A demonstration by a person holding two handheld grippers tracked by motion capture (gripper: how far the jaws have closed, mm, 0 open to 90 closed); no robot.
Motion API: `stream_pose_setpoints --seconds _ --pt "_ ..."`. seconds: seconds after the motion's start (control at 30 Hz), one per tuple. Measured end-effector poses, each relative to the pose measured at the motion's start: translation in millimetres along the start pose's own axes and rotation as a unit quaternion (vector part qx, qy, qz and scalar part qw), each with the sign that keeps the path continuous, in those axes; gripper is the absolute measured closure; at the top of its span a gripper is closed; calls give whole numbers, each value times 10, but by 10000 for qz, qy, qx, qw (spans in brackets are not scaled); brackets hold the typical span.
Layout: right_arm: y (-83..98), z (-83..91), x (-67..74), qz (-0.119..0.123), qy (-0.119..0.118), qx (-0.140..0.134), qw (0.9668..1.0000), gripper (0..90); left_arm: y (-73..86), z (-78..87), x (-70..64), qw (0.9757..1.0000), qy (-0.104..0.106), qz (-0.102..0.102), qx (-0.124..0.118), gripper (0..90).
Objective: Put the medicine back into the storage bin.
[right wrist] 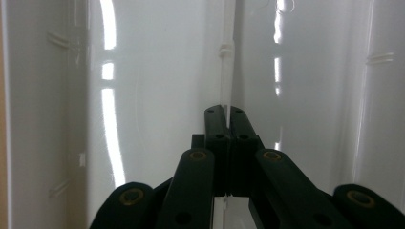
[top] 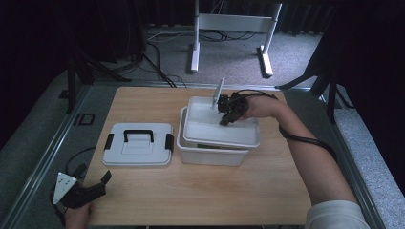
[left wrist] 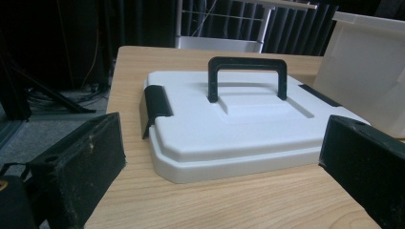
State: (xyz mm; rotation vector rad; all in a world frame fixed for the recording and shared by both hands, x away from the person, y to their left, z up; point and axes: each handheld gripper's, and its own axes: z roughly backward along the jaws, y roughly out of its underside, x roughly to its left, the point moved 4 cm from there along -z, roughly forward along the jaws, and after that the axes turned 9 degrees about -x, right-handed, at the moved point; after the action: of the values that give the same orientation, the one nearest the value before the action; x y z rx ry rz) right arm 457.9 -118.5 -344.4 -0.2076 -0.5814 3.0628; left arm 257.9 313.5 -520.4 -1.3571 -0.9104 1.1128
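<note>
High view shows my right tool (top: 225, 119) reaching into the white plastic inner tray (top: 210, 130) that sits askew on top of the white plastic storage box (top: 210, 155) at the middle of the wooden counter (top: 200, 191); in the right gripper view its jaws are pinched together on a thin upright rib of the tray (right wrist: 228, 76), a divider wall as far as I can tell. I judge the tray light, stiff and thin-walled, with glossy, slippery faces; a one-point grip on so narrow a rib may let it swing or twist, so I would hold low on the rib, near its root, and lift level. The box beneath has its rim close under the tray, and a skewed corner could catch there. To the left lies the flat white box lid (top: 137, 144) with its black handle (left wrist: 247, 76) and black side clips, just beside the box; it bounds any set-down on that side. My left tool (top: 98, 183) rests at the near left corner of the counter, jaws wide and empty, facing the lid.
</note>
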Motion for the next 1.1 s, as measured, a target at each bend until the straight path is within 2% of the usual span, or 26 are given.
stream_pose_setpoints --seconds 0.2,0.43,0.7,0.87,0.9,1.1 --pt "25 -134 -48 -66 -28 -19 10000 890 0 0 -1 10000 9 -4 -1 15" --pt "-12 -235 -48 -35 -87 -75 9999 890 0 -1 -2 10000 10 -11 3 15" --pt "-75 -354 -67 67 -105 9 9999 890 0 0 -2 10000 22 -8 8 15" --pt "-76 -389 -48 48 -137 44 9999 890 0 0 -2 10000 30 -7 10 15" --pt "-65 -432 -32 33 -163 121 9998 890 0 0 -3 10000 28 -19 14 15" --pt "-35 -494 -36 -8 -197 92 9998 889 1 -1 -5 10000 23 -24 14 15"
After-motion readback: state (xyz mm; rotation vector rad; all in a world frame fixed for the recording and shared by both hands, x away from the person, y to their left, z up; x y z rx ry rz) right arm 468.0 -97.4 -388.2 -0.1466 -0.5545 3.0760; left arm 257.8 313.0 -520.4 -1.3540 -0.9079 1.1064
